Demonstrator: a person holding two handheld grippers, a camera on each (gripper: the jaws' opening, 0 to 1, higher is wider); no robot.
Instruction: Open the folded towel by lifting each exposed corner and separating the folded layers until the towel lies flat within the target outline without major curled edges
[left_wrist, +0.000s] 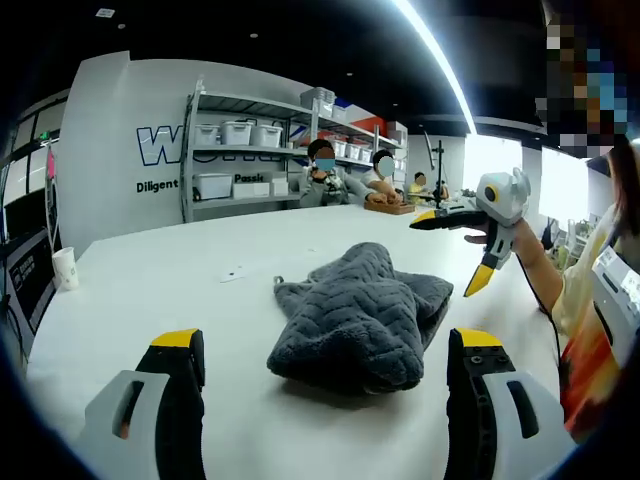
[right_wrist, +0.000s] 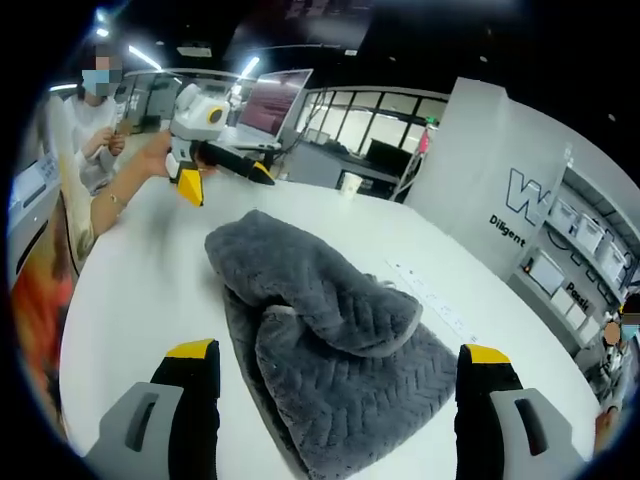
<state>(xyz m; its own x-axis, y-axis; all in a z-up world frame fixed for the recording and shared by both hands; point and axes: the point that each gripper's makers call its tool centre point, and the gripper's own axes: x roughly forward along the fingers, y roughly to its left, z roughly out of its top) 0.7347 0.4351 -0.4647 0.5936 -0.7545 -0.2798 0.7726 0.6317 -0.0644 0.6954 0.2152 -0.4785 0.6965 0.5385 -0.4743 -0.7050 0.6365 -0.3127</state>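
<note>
On the round white table, a dark grey, chevron-textured plush towel lies bunched and folded, its layers heaped over one another, with no target outline discernible around it. In the left gripper view, the left gripper, jaws apart and holding nothing, faces the towel's near end; the towel's long axis runs away from it. The right gripper hovers above the table beside the towel's far right edge, likewise apart and empty. In the right gripper view, the towel lies directly between that gripper's spread jaws, the upper fold nearest it. The right gripper therefore appears better placed for lifting a corner.
</note>
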